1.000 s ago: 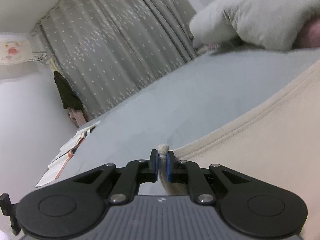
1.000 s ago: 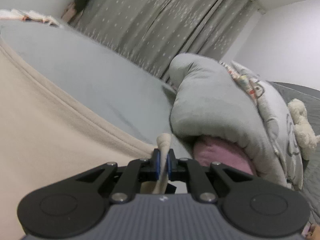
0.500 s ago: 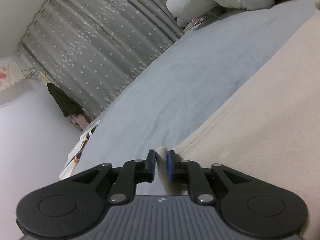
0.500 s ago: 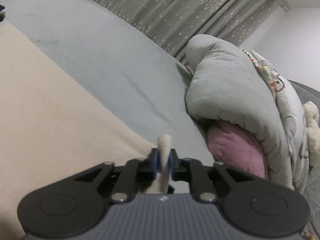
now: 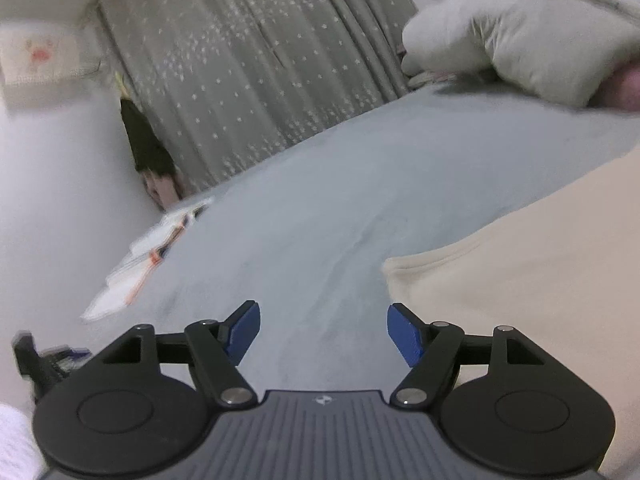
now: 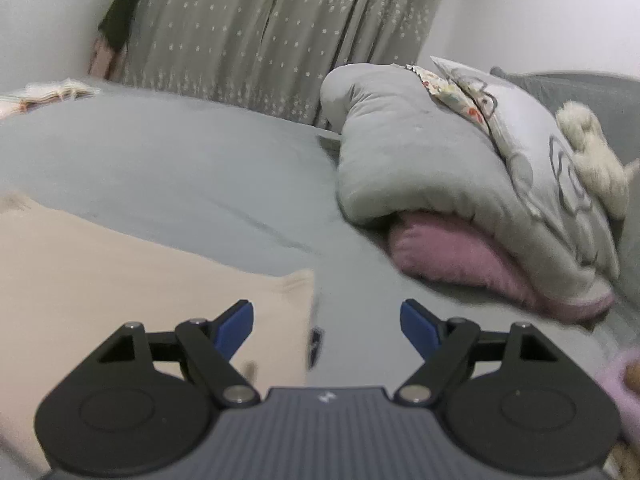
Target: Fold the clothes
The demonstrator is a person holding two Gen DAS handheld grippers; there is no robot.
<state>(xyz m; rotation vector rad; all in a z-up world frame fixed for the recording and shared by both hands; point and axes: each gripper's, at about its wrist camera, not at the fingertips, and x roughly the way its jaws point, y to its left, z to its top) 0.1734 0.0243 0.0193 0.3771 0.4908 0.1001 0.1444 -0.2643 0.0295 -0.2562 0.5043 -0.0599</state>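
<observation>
Both jaws wide, holding nothing. Cream garment [image 5: 520,300] flat on the grey bed [image 5: 340,200]: its corner just right of the left gripper [image 5: 324,336], just left of the right gripper [image 6: 326,330] (edge running between them). Either is near enough to regrasp.

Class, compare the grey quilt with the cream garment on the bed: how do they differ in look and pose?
The grey quilt is thick and puffy, bunched in a heap over a pink cushion; the cream garment is thin and lies spread flat. The quilt sits beside the curtain; the garment lies nearer the open right gripper. Both rest on the grey bed.
</observation>
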